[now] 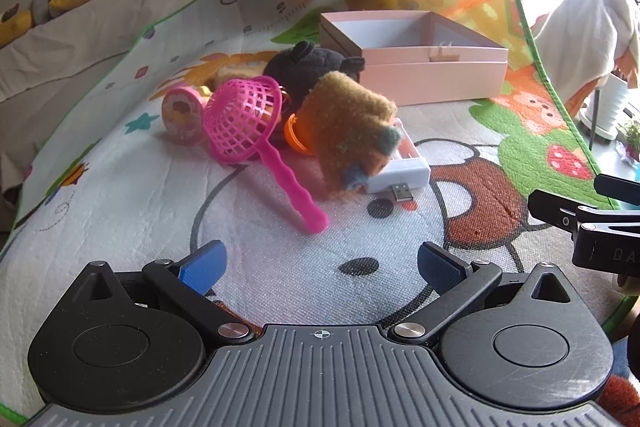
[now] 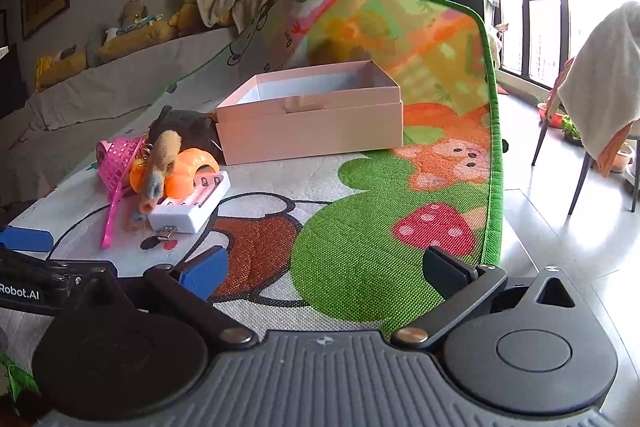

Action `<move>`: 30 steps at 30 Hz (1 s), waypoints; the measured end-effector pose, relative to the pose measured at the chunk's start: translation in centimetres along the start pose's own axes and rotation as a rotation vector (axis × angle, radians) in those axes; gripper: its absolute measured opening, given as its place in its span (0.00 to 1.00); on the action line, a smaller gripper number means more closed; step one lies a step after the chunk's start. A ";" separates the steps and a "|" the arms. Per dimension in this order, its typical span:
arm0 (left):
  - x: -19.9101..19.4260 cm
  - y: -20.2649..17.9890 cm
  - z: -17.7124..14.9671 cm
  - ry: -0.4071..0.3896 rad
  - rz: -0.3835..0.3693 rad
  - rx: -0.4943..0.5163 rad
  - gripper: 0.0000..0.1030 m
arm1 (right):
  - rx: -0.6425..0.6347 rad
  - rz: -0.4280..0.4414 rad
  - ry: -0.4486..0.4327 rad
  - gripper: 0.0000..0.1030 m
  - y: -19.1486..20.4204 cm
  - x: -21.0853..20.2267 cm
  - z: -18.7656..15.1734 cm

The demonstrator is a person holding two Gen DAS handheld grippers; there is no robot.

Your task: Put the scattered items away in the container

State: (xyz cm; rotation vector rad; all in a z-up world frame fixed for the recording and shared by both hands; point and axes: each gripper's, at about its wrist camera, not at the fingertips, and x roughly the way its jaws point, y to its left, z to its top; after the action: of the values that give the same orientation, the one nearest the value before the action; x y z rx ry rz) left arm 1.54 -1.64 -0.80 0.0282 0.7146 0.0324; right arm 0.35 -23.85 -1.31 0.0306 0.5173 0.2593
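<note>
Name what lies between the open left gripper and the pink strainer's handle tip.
Only bare play mat, printed with a cartoon face, lies between the left gripper and the pink strainer. The left wrist view shows it; nothing stands in that stretch.

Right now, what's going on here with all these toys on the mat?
A person holds a set of tongs in each hand above a cartoon play mat. Both the left tongs and right tongs are open and empty. A pile of small items sits on the mat: a pink net scoop, a brown plush toy, a black plush and a white battery charger. The pink box behind them looks empty, so nothing appears to be tidied yet.
</note>
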 end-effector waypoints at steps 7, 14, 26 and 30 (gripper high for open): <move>0.3 0.3 0.0 0.016 0.002 -0.010 1.00 | 0.001 -0.001 0.003 1.00 0.0 0.0 0.0; 0.8 0.6 -0.1 0.038 0.001 -0.025 1.00 | 0.004 0.001 0.014 1.00 -0.1 0.2 0.0; 0.9 0.6 -0.2 0.041 0.001 -0.026 1.00 | 0.007 0.002 0.018 1.00 -0.2 0.4 0.0; 0.9 0.6 -0.2 0.045 0.003 -0.024 1.00 | 0.008 0.005 0.019 1.00 -0.1 0.4 0.0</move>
State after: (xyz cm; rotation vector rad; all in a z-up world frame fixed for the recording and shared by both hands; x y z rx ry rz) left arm 2.01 -1.03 -1.53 0.0053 0.7588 0.0442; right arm 0.74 -23.88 -1.52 0.0377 0.5373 0.2628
